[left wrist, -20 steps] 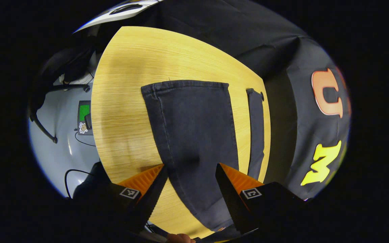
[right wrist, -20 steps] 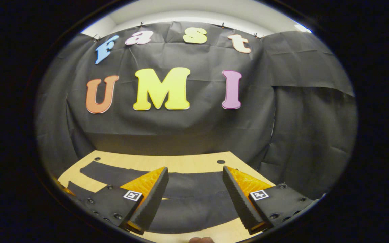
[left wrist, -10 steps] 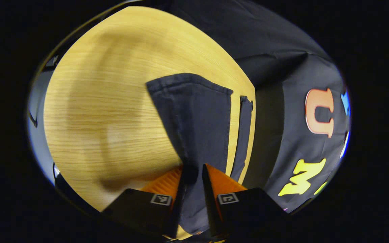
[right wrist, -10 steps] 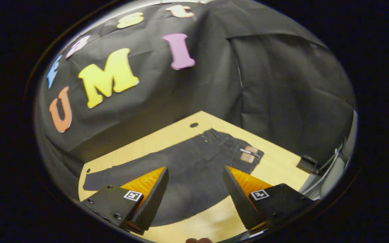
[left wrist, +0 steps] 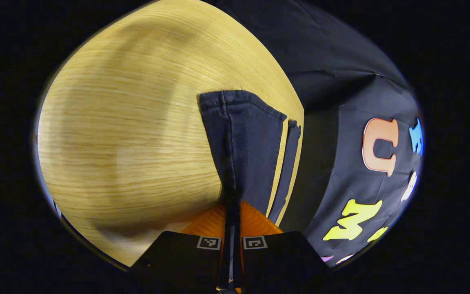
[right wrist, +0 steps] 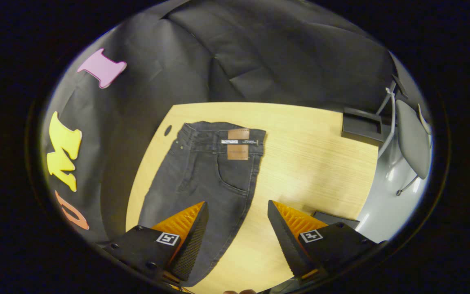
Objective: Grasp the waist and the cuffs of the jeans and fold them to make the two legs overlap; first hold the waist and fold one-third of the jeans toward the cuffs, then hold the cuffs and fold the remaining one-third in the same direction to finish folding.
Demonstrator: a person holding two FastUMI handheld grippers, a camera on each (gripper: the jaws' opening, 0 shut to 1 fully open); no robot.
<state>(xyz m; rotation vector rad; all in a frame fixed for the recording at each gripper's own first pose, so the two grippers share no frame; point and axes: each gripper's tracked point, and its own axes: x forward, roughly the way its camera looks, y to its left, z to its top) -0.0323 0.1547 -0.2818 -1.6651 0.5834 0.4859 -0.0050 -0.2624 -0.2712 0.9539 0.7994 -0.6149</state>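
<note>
The jeans (right wrist: pixel 202 175) lie flat on the table (right wrist: pixel 312 163). Left gripper (left wrist: pixel 231 212) is clamped on the near leg's edge — a hold suited to drawing it over the other leg. Right gripper (right wrist: pixel 237 220) hangs wide above the seat — likely heading for the waist.

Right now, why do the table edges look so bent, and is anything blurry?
Left gripper view: fisheye bows the table; a soft shadow falls by the tool; jeans sharp. Right gripper view: table rim curves likewise, little blur.
</note>
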